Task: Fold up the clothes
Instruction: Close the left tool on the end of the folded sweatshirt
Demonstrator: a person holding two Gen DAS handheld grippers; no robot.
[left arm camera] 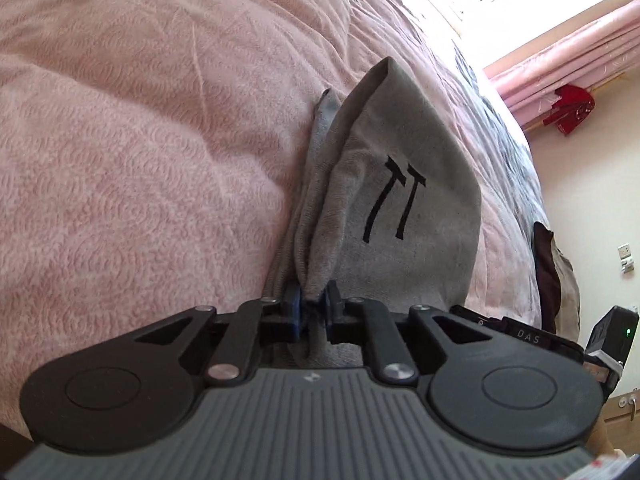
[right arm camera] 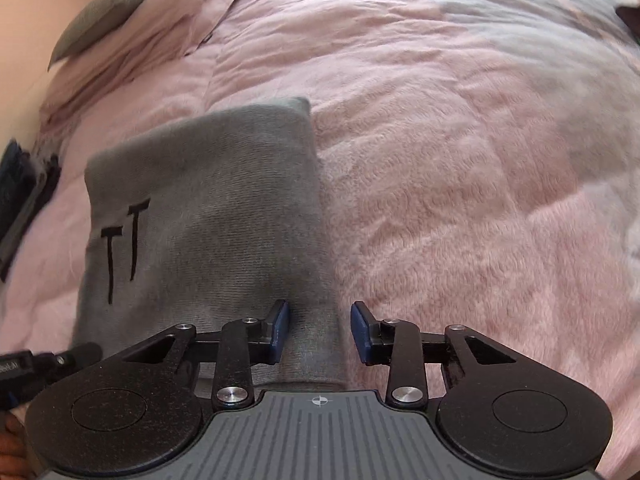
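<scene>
A grey garment (left arm camera: 400, 200) with a black "TT" mark lies folded on a pink bedspread (left arm camera: 140, 140). My left gripper (left arm camera: 313, 310) is shut on a bunched edge of it, and the cloth runs between the blue pads. From the right wrist the same grey garment (right arm camera: 208, 200) is a flat folded rectangle. My right gripper (right arm camera: 319, 332) is open over its near right corner, the left pad on the cloth and the right pad over the pink bedspread (right arm camera: 460, 200).
A grey pillow (right arm camera: 116, 4) and crumpled pink bedding (right arm camera: 160, 36) lie at the bed's far left. Pink curtains (left arm camera: 568, 64) and a red item (left arm camera: 570, 110) hang by the window. The other gripper's body (right arm camera: 20, 188) shows at the left edge.
</scene>
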